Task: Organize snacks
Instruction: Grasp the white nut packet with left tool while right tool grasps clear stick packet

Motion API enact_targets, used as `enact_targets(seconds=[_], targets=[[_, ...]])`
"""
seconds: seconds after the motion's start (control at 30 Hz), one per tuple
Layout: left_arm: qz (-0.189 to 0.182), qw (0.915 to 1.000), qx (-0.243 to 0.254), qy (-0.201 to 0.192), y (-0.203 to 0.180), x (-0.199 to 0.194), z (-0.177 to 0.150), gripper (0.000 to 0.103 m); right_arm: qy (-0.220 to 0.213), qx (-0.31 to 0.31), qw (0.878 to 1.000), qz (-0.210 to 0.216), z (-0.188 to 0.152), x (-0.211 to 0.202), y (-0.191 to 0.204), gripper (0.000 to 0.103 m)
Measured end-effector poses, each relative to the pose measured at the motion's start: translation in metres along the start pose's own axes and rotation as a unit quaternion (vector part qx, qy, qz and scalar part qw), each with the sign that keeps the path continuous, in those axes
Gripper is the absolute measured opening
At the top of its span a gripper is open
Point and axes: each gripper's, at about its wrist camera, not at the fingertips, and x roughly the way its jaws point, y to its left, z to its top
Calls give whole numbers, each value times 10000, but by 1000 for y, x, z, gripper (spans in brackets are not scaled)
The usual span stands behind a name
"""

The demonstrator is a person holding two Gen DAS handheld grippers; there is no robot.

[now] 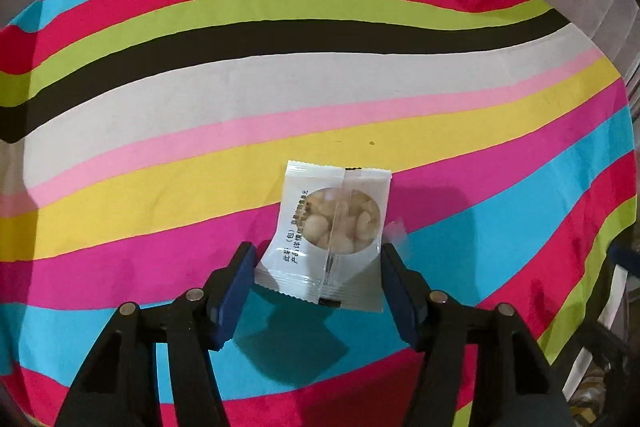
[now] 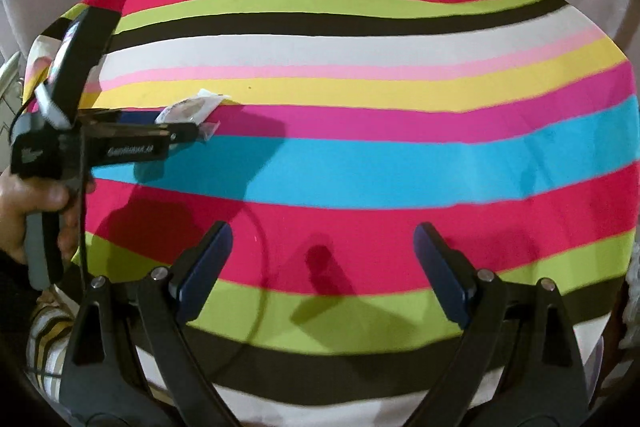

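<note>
From the left wrist view, the left gripper (image 1: 318, 263) hangs over the striped cloth (image 1: 280, 99), and a small white snack packet (image 1: 326, 233) with a clear round window of pale nuts sits between its blue pads (image 1: 234, 291). The left pad touches the packet's edge and the right one looks to meet the opposite edge, so I judge it a light pinch across the width, though I cannot be sure how firmly. The packet lies over the pink and blue bands of the cloth, its near end lifted, a shadow beneath it. It looks light, thin and crinkly, the film slick, the nuts inside loose and breakable; the flat sealed side edges seem the safest hold, with little squeeze. From the right wrist view, the right gripper (image 2: 322, 259) has its fingers spread wide over the cloth's red and green bands, nothing between them. The packet shows at the cloth's left side, in the left gripper, which a hand (image 2: 28, 211) holds.
</note>
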Motion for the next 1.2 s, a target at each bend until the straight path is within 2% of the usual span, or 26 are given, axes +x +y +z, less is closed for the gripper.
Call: enact_targets(seconds=[0.1,0.33,0.57,0.77,0.8,0.83,0.97,1.0,1.03,1.07,1.2], targets=[[31,9999,-90,-98,5,-11,-11,62,-9,-261,9996,50,12,12,10,93],[343,9965,-726,-229,32,-33,-39,62,-48,-1216,9918,389,41,41,52,93],[451,9912,-1182,-383,52,-49,-60,62,-103,-2450,9676,602,60,72,98,93],[508,9900,-1239,-440,52,-54,-64,62,49,-2583,9625,824,66,94,112,91],[519,9900,-1230,-446,51,-52,-61,62,103,-2605,9619,826,66,98,113,83],[526,9900,-1228,-454,50,-53,-62,62,166,-2598,9619,829,66,101,115,70],[564,9899,-1220,-460,50,-53,-63,62,291,-2293,9661,1153,64,102,111,52],[571,9899,-1212,-463,49,-52,-63,62,287,-2283,9659,1188,63,102,111,43],[590,9899,-1202,-471,50,-52,-62,62,274,-2291,9657,1190,61,99,112,30],[619,9899,-1177,-486,47,-54,-62,62,271,-2295,9661,1154,59,97,112,25],[672,9904,-1086,-536,34,-54,-60,62,304,-2106,9728,913,48,89,111,24]])
